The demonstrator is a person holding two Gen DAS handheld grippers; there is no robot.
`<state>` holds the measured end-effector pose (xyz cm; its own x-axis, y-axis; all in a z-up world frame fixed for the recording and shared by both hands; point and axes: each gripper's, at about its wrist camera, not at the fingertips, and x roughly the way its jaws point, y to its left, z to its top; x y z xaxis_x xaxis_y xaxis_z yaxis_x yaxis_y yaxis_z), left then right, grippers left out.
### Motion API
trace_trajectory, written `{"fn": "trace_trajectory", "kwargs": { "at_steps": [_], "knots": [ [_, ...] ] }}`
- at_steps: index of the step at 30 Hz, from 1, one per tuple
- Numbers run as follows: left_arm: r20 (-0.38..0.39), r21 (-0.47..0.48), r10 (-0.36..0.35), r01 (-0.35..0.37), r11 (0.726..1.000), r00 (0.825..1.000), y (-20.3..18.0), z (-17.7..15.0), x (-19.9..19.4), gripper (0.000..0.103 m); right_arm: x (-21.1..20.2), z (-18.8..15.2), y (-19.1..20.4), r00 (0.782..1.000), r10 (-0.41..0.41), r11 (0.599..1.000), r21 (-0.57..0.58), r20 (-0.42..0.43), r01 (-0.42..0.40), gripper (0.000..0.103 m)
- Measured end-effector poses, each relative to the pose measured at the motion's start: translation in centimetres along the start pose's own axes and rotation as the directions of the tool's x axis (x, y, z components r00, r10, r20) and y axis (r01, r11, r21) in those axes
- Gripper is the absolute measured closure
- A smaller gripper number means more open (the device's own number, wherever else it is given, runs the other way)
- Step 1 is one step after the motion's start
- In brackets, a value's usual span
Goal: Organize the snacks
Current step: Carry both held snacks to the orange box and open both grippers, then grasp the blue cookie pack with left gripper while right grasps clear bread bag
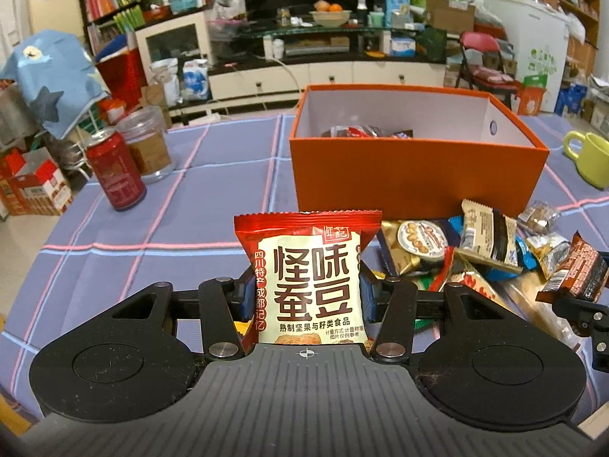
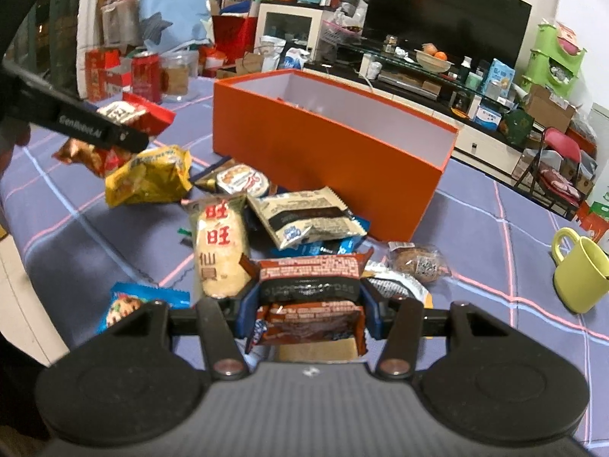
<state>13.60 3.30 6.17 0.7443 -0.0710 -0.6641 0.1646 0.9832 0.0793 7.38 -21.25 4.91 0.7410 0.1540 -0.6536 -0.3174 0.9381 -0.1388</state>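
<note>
My left gripper (image 1: 306, 293) is shut on a red and cream bean snack packet (image 1: 310, 278), held upright above the cloth in front of the orange box (image 1: 415, 175). A few wrapped snacks lie inside the box (image 1: 365, 131). My right gripper (image 2: 307, 304) is shut on a brown wafer packet (image 2: 310, 297) just above the snack pile (image 2: 289, 221). In the right wrist view the left gripper (image 2: 125, 129) shows at the left with its red packet (image 2: 131, 114). The right gripper's brown packet (image 1: 574, 270) shows at the right edge of the left wrist view.
A red can (image 1: 116, 171) and a glass jar (image 1: 148, 144) stand at the table's left. A yellow-green mug (image 2: 580, 274) stands at the right. A blue checked cloth (image 1: 152, 228) covers the table. A cluttered TV stand and shelves lie beyond.
</note>
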Motion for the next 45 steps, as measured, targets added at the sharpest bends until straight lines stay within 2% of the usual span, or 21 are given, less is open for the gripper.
{"fn": "trace_trajectory", "kwargs": {
  "at_steps": [9,15,20,25,26,27,28,29,30,32,36,40,42,44,45],
  "knots": [
    [0.061,-0.072,-0.047,0.052,0.996,0.997,1.1,1.7,-1.6,0.083,-1.0,1.1,-0.3,0.999,-0.001,0.999,0.044,0.050,-0.001,0.049],
    [0.112,-0.086,-0.053,0.062,0.994,0.992,0.8,6.2,-0.5,0.083,-0.7,5.1,-2.4,0.992,-0.003,0.991,0.132,0.125,-0.013,0.049],
    [0.118,-0.097,-0.077,0.088,0.991,0.990,-0.4,11.4,4.1,0.083,3.4,10.7,-5.5,0.984,-0.033,0.977,0.212,0.175,-0.005,0.049],
    [0.055,-0.082,-0.045,0.049,0.995,0.997,-1.6,15.2,10.9,0.082,9.3,14.6,-7.3,0.985,-0.050,0.970,0.244,0.163,0.008,0.049],
    [0.037,-0.074,-0.045,0.047,0.996,0.998,-1.7,15.6,12.1,0.080,10.4,15.1,-7.5,0.987,-0.059,0.971,0.240,0.151,0.021,0.045],
    [0.029,-0.065,-0.057,0.059,0.996,0.998,-1.8,15.7,12.7,0.073,11.1,15.4,-7.7,0.988,-0.071,0.971,0.234,0.138,0.037,0.041],
    [0.028,-0.060,-0.072,0.073,0.995,0.997,-1.6,15.6,12.9,0.072,11.5,15.5,-7.8,0.989,-0.075,0.972,0.231,0.127,0.044,0.039],
    [0.046,-0.066,-0.072,0.075,0.995,0.996,-1.3,15.4,12.3,0.067,11.4,15.6,-8.0,0.989,-0.074,0.973,0.228,0.124,0.045,0.038],
    [0.066,-0.070,-0.075,0.079,0.994,0.995,-0.9,15.1,11.7,0.055,10.7,15.5,-8.2,0.987,-0.076,0.975,0.219,0.143,0.044,0.036],
    [0.111,-0.075,-0.084,0.093,0.993,0.990,0.0,14.3,9.6,0.049,8.5,14.7,-8.6,0.979,-0.101,0.976,0.209,0.178,0.063,0.033],
    [0.135,-0.110,-0.075,0.090,0.990,0.988,2.4,11.4,5.4,0.046,3.0,10.6,-10.3,0.964,-0.167,0.959,0.261,0.207,0.110,0.029],
    [0.101,-0.153,-0.058,0.073,0.986,0.993,3.8,7.0,1.4,0.044,-0.8,5.6,-10.2,0.970,-0.184,0.948,0.288,0.157,0.133,0.028],
    [0.079,-0.157,-0.063,0.075,0.985,0.995,3.4,4.7,-0.4,0.044,-1.6,3.3,-9.3,0.978,-0.161,0.958,0.260,0.133,0.122,0.027],
    [0.062,-0.180,-0.049,0.059,0.982,0.997,2.7,1.8,-2.3,0.040,-1.6,1.2,-8.3,0.988,-0.113,0.979,0.183,0.102,0.093,0.025],
    [0.048,-0.187,-0.046,0.054,0.981,0.998,2.1,0.4,-3.0,0.039,-1.3,0.4,-7.8,0.990,-0.114,0.985,0.143,0.088,0.100,0.025]
  ]
}}
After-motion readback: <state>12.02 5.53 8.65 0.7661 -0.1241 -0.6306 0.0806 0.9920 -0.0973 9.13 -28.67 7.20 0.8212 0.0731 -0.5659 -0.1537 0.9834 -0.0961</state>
